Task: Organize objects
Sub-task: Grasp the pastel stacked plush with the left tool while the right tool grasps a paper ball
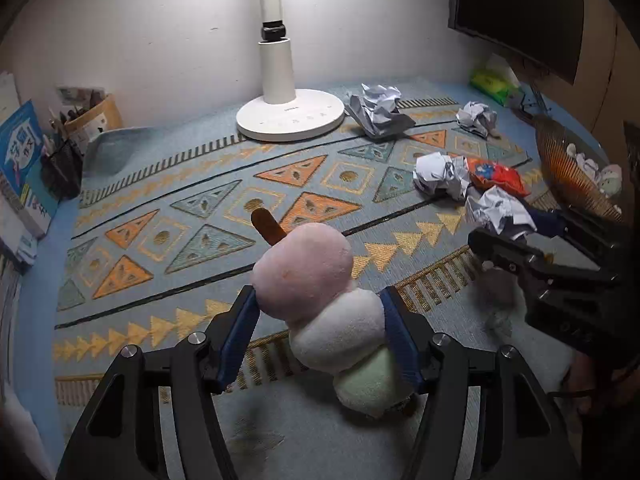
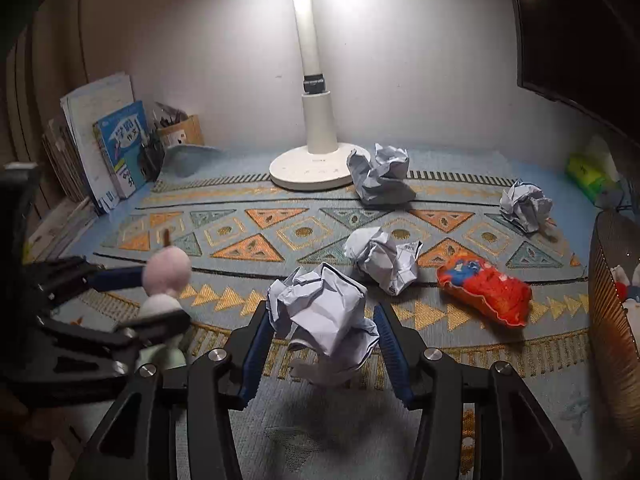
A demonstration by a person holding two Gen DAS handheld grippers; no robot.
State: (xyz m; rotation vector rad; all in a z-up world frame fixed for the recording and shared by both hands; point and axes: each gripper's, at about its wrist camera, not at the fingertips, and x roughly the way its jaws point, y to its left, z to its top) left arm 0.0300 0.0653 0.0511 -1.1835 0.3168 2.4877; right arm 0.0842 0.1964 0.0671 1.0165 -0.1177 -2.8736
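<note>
Between my left gripper (image 1: 320, 320) blue pads sits a soft plush skewer of pink, white and green balls (image 1: 332, 308), clamped at the white ball, its long axis running away from me over the patterned mat (image 1: 168, 236). My right gripper (image 2: 324, 336) clamps a crumpled white paper ball (image 2: 324, 312). A woven wire basket (image 2: 612, 300) at the mat's right edge lies nearer my right hand.
</note>
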